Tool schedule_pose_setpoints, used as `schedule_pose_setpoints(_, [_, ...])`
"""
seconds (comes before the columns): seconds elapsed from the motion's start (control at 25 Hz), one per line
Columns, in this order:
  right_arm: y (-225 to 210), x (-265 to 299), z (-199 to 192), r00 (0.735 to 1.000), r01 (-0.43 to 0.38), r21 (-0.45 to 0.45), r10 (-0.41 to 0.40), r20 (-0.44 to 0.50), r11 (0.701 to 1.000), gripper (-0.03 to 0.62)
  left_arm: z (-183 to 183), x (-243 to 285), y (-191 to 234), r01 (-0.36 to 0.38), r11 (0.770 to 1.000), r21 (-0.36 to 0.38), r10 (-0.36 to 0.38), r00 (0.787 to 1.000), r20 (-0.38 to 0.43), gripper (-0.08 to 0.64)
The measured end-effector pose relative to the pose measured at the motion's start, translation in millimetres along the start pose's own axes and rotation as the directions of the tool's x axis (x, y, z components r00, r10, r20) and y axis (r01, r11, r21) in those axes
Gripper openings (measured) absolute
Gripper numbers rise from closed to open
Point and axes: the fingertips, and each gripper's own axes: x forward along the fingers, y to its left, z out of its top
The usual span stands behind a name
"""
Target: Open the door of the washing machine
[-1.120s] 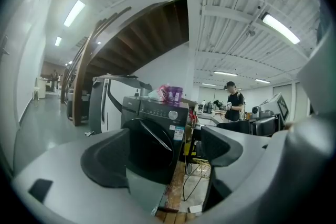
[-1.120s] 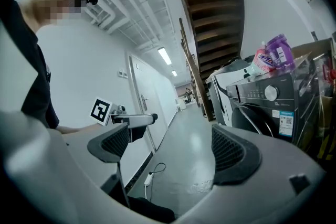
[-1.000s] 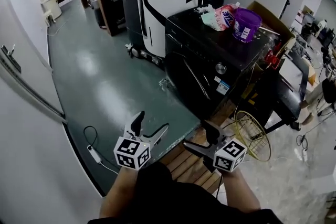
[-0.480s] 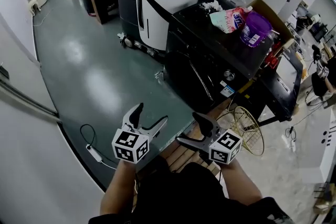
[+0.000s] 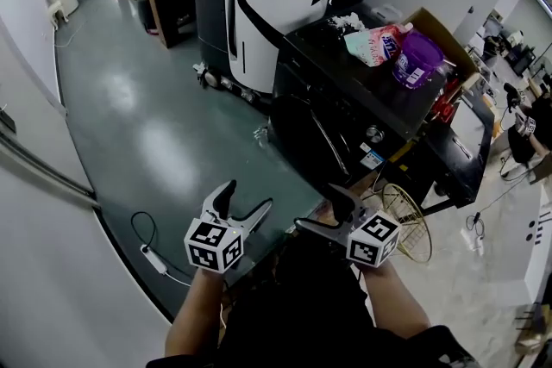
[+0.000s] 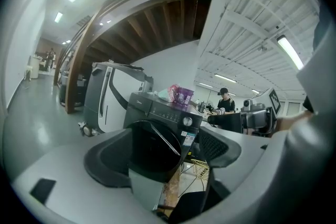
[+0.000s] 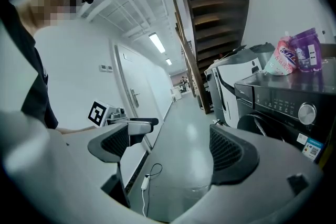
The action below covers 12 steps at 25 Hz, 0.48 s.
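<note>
Head view: the washer (image 5: 345, 112) is seen on the floor (image 5: 155, 125), door (image 5: 306, 138) shut, well apart from left claw (image 5: 248, 196) and right claw (image 5: 316, 208). Both are held wide and empty, the left having just been narrowed slightly.

Workshop: wheeled machine (image 5: 259, 4), painted floor (image 5: 147, 125)

Ahead of the jaws, the washer (image 5: 362, 90) is finished in glossy black; the floor (image 5: 155, 142) beneath is seen smooth and shiny. The pads (image 7: 226, 151) are matt, ribbed plastic.
</note>
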Motion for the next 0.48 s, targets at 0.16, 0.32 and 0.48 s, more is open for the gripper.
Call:
schedule_pose_setpoints(0.16, [-21.5, 9.0, 4.7, 1.0, 0.025, 0.0, -0.025, 0.019, 1.0, 0.492, 1.6, 20.9, 3.8, 0.024, 1.0, 0.014, -0.024, 0.999, -0.033, 0.411])
schedule_pose_setpoints(0.32, [-54.8, 32.8, 8.5, 0.999, 0.033, 0.043, -0.034, 0.04, 0.999, 0.489, 12.8, 48.3, 27.7, 0.031, 0.999, 0.031, -0.029, 0.998, -0.055, 0.403])
schedule_pose_setpoints(0.48, [-93.1, 65.6, 26.0, 0.998, 0.034, 0.071, -0.037, 0.049, 0.997, 0.487, 33.7, 80.8, 61.0, 0.028, 0.999, 0.041, -0.025, 0.997, -0.077, 0.396])
